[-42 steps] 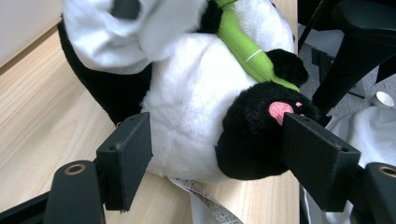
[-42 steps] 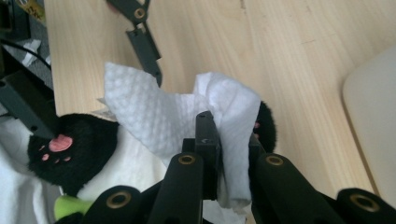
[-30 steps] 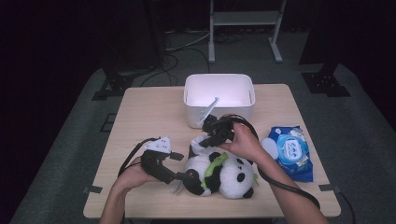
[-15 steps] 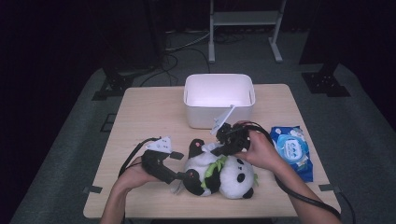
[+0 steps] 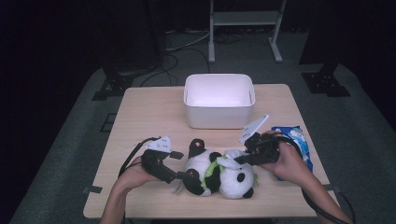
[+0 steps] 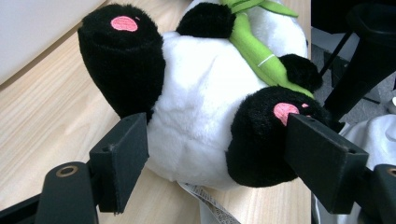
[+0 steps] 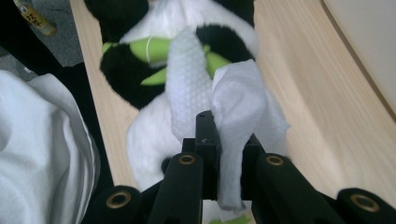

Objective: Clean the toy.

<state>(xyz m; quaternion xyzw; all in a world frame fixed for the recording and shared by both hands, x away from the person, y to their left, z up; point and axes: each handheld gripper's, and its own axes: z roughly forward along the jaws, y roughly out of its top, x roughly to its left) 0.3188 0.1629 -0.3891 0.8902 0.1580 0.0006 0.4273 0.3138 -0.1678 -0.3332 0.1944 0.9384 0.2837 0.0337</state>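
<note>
Panda plush (image 5: 215, 172) lies on its back at the near edge of the table (image 5: 140, 116). At its lower end, the left gripper (image 5: 180, 176) holds its 2 jaws spread around the body (touching the legs). Right gripper (image 5: 239, 159) pinches a white wipe (image 7: 224, 116) over the head.

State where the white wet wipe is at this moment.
In the high view, the white wet wipe lies on the black-and-white plush panda, clamped by the right gripper, near the table's front edge.
</note>
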